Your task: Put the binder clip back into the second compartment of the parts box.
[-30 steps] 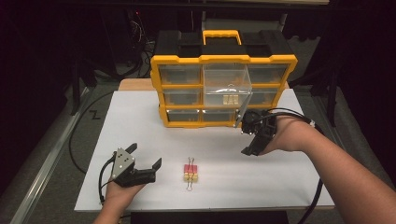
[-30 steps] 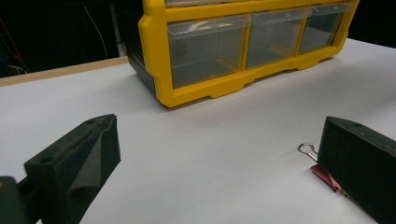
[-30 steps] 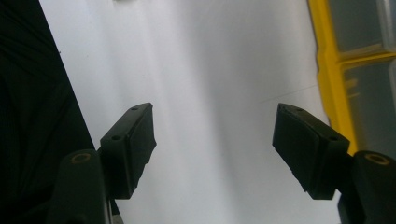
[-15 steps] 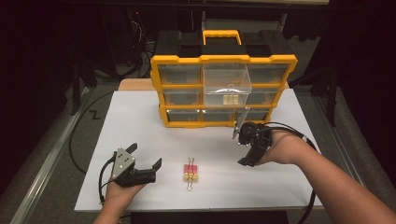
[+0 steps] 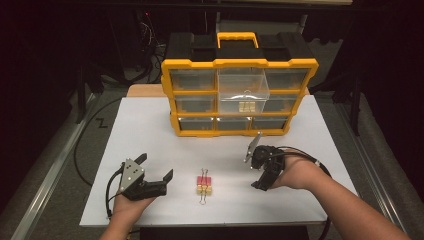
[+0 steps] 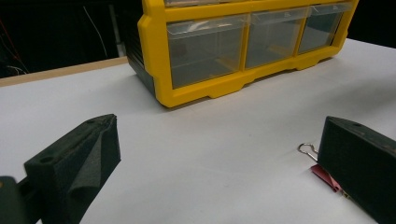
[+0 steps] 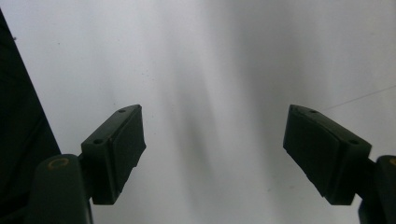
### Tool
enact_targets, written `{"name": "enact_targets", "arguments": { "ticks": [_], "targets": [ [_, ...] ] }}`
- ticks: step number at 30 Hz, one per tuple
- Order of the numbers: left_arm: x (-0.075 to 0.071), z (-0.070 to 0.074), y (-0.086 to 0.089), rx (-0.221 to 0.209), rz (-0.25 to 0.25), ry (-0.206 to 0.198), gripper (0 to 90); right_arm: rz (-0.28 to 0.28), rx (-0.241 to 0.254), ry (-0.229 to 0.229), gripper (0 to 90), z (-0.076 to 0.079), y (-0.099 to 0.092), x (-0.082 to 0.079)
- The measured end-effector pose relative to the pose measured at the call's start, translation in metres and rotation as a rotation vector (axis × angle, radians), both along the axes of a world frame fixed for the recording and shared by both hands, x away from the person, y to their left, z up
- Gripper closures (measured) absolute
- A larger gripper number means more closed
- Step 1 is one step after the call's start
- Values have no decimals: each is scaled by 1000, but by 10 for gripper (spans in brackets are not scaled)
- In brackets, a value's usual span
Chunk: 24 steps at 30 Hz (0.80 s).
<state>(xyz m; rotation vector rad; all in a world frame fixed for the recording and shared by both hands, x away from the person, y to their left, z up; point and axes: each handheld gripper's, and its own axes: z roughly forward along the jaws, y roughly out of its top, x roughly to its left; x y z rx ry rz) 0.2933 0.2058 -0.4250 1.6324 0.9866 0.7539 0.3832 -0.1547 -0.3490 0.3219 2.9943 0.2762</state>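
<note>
A small bunch of red and gold binder clips (image 5: 203,186) lies on the white table (image 5: 150,130) near its front edge. To their left my left gripper (image 5: 156,166) rests open, its jaws aimed toward them; in the left gripper view one clip (image 6: 322,170) peeks out beside the right-hand jaw. My right gripper (image 5: 261,181) points down at bare table to the right of the clips. Its jaws (image 7: 212,149) have just been opening and hold nothing. The yellow drawer organizer (image 5: 240,95) stands behind, its clear middle drawer (image 5: 243,87) pulled out with gold clips (image 5: 245,106) inside.
The organizer (image 6: 243,46) takes up the back middle of the table. Black cables trail from both grippers off the table's front and sides. A wooden board edge (image 5: 145,90) shows behind the table at the left.
My right hand has come down and forward from the organizer's front to just above the table, jaws a little wider. The left hand and the clips have stayed put.
</note>
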Motion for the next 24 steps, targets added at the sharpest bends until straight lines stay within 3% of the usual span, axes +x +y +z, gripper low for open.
{"name": "enact_targets", "arguments": {
  "ticks": [13,24],
  "targets": [
    [0,0,0,2,2,-4,4,4,3,-2,213,-28,4,-5],
    [0,0,0,7,-2,-2,4,33,14,-21,216,-36,17,-8]
  ]
}}
